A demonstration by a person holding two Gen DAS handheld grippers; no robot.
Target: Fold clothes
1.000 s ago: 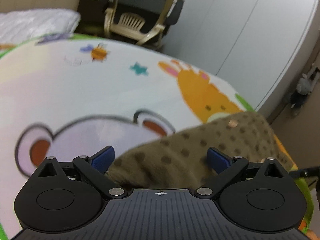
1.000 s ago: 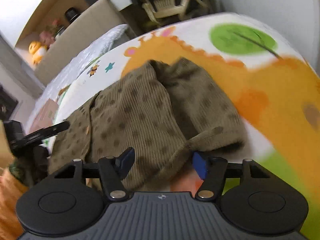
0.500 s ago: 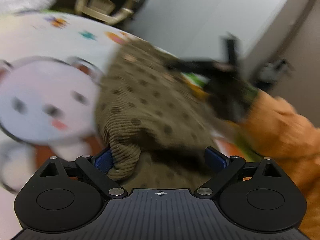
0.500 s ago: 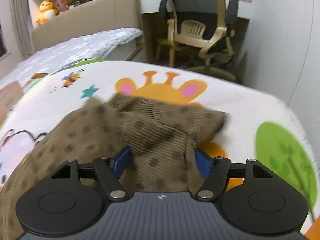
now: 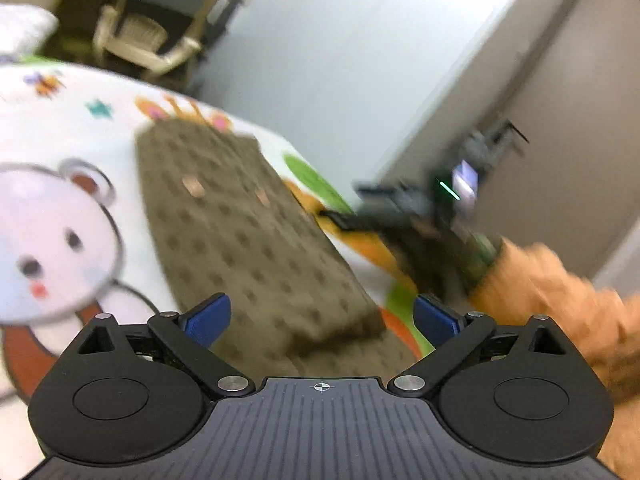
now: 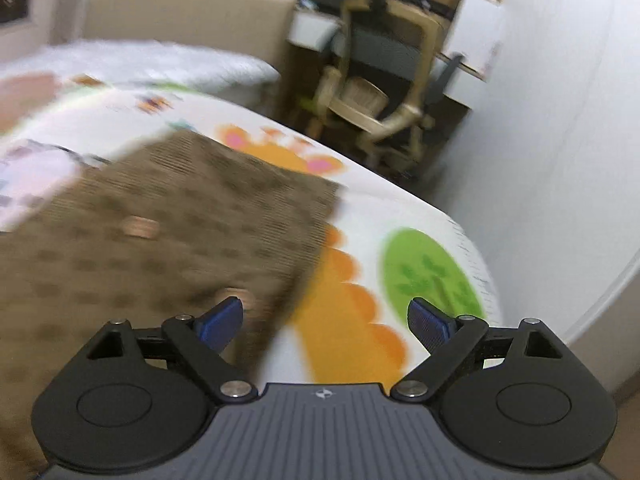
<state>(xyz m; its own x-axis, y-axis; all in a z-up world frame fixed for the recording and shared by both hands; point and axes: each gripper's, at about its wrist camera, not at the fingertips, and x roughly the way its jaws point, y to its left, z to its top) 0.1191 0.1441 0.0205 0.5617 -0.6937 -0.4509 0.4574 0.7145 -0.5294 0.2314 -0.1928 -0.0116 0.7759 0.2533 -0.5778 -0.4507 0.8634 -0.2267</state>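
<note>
A brown dotted corduroy garment [image 5: 240, 232] with copper buttons lies flat as a long folded strip on the cartoon play mat [image 5: 60, 216]. It also shows in the right wrist view [image 6: 140, 248]. My left gripper [image 5: 322, 318] is open and empty above the garment's near end. My right gripper [image 6: 324, 322] is open and empty above the garment's right edge and the mat [image 6: 424, 268]. The right gripper [image 5: 416, 208] appears blurred in the left wrist view, held by an orange-sleeved arm [image 5: 560, 292].
A beige office chair [image 6: 380, 92] and a desk stand beyond the mat. A bed with a grey quilt [image 6: 140, 64] lies at the back left. A white wall [image 6: 560, 120] runs along the mat's right side, with a door [image 5: 560, 140] beside it.
Both grippers have let go of the garment and pulled back. The garment, bunched and lifted before, now lies flat as a folded strip on the mat.
</note>
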